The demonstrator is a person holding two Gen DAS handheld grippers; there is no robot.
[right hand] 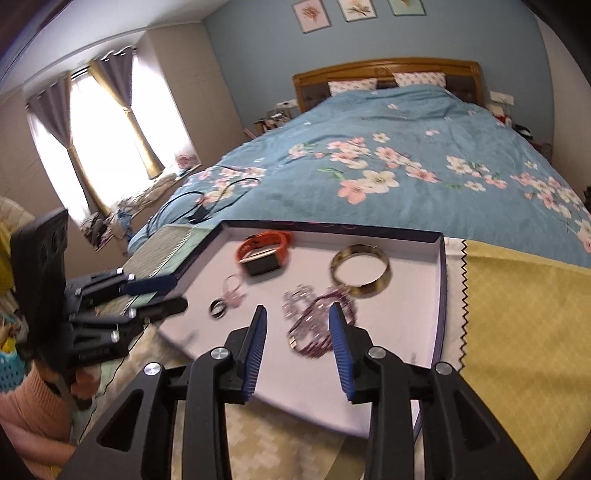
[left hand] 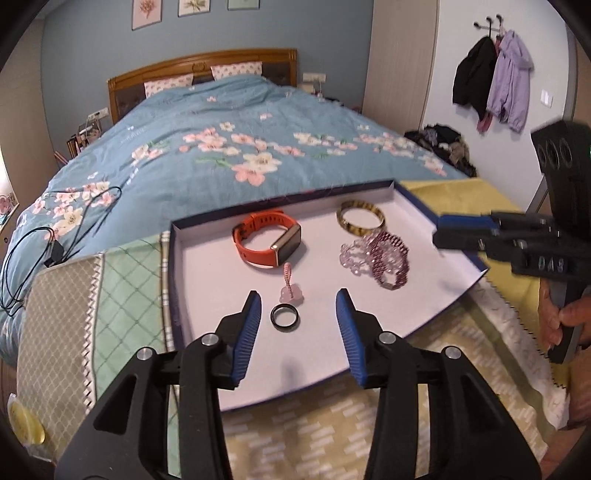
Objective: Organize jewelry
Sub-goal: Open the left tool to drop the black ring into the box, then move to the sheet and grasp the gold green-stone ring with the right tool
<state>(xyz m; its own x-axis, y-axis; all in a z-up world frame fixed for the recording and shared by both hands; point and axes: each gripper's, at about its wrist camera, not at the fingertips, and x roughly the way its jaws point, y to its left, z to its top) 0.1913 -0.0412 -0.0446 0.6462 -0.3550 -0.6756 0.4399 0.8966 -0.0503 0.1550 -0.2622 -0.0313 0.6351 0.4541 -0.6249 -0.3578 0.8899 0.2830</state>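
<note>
Bed carries the tray (left hand: 177, 280); both my tools, left tool (left hand: 299, 306) and right tool (right hand: 297, 321), are spread and empty. Placing looks finished; next I pull back.

A bedroom in a home, with a big bed (left hand: 221, 147) under a blue flowery blanket (right hand: 406, 166), pillows (left hand: 236, 69), a curtained window (right hand: 99, 140), wall pictures (left hand: 146, 13) and hanging coats (left hand: 509, 77).

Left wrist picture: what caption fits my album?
Open left claw above a black ring in the jewelry tray.
</note>
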